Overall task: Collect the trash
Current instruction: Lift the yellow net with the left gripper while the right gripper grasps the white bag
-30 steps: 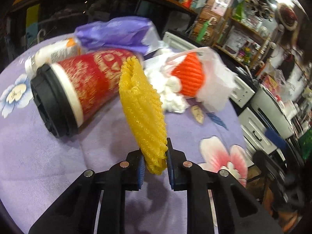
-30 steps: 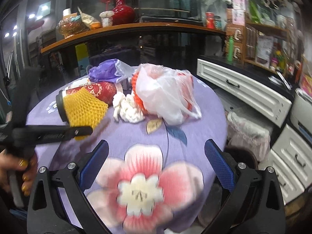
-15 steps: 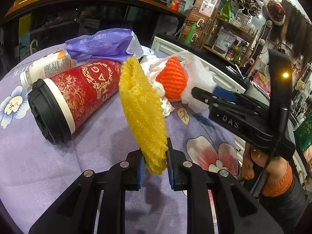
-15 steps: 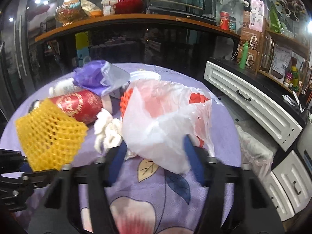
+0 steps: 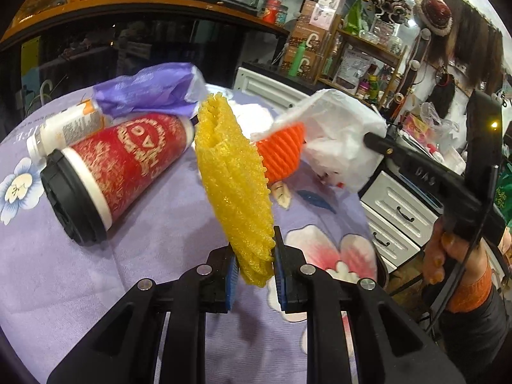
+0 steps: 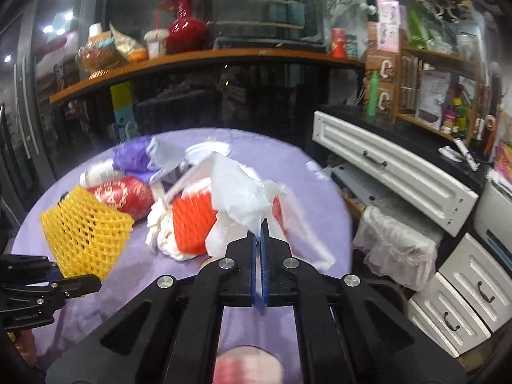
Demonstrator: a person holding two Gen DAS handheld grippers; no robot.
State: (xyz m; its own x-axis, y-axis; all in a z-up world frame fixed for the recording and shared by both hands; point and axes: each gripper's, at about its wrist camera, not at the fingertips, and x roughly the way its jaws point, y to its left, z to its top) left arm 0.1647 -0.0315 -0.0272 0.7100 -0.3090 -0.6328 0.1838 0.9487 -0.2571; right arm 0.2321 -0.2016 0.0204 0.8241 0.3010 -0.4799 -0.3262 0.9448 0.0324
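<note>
Half-hidden orange net (image 6: 192, 224) (bag-covered (image 6: 243, 198))

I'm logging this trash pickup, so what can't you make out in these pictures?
- Plastic bag contents: right view, the film hides most beyond the orange net.
- Red cup: right view, yellow net covers its lid.
- White bottle: left view, print too small.

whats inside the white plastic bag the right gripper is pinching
An orange foam net shows inside the white plastic bag, which the right gripper pinches. The bag's folds cover anything else.
</note>
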